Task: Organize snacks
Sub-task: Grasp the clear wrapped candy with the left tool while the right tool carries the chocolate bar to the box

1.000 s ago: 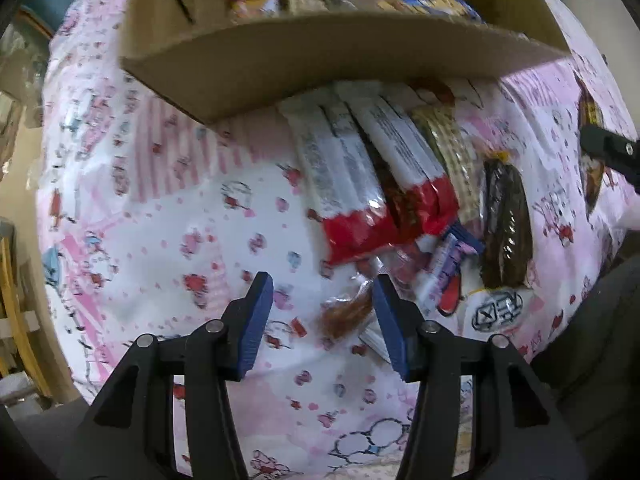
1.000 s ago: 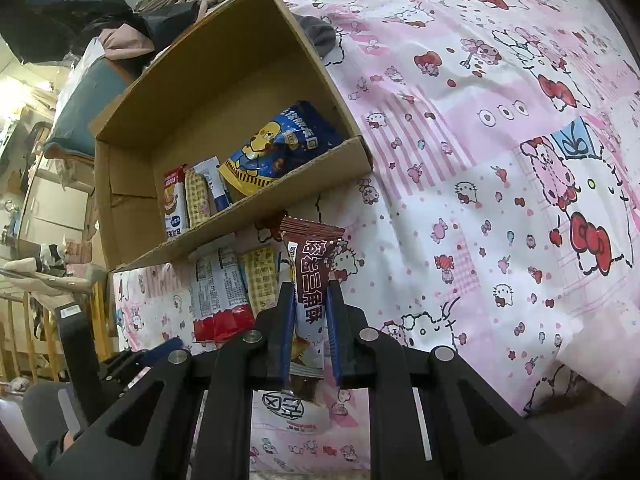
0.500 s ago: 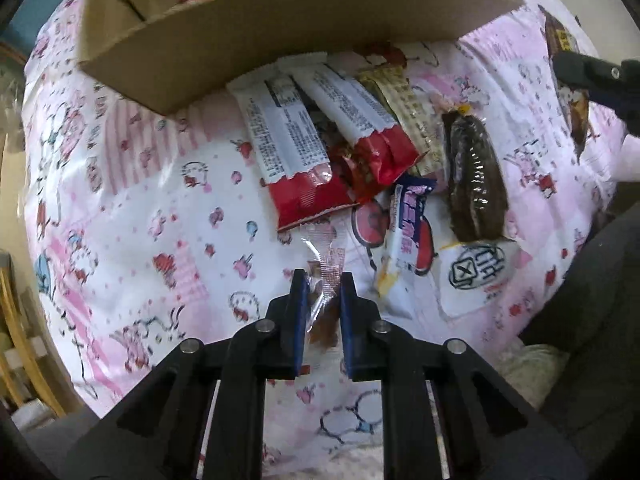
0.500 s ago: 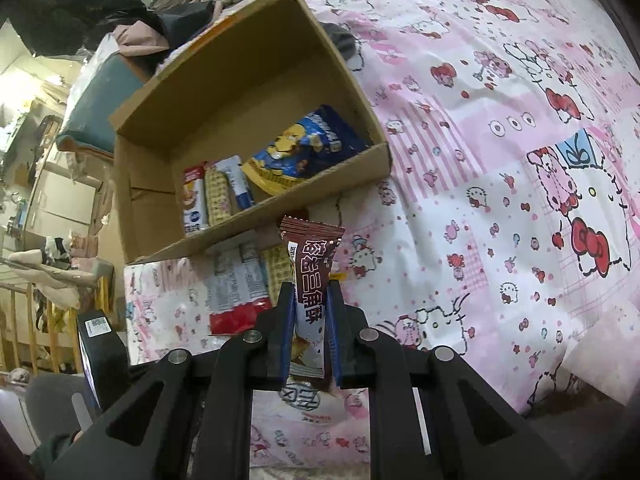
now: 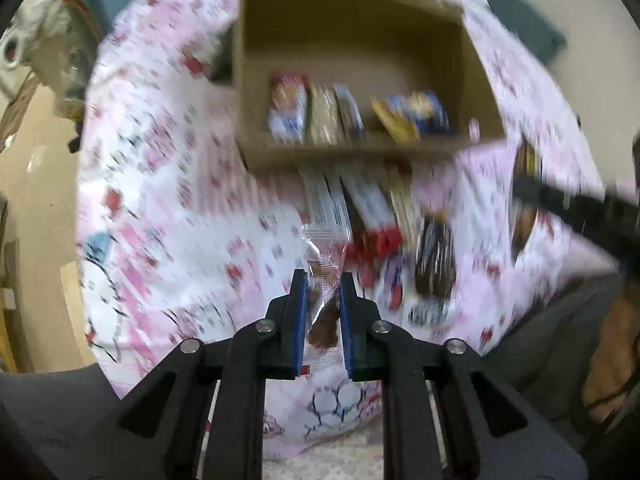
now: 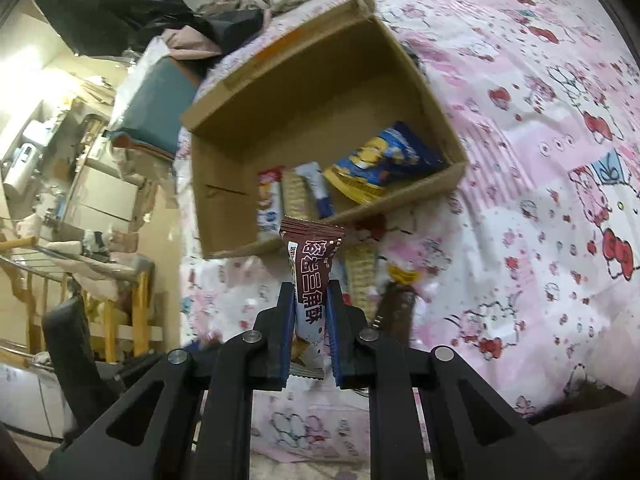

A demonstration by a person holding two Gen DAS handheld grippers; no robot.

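While both tongs stay clamped, the left tongs (image 5: pixel 323 292) grasp a clear-wrapped snack (image 5: pixel 325 280) and the right tongs (image 6: pixel 308 308) a brown wafer packet (image 6: pixel 311 276), the cardboard box (image 6: pixel 400 84) lies straight ahead, long axes pointing boxward.

Pink cartoon-print bedsheet (image 6: pixel 540 128), brown box (image 6: pixel 320 92)
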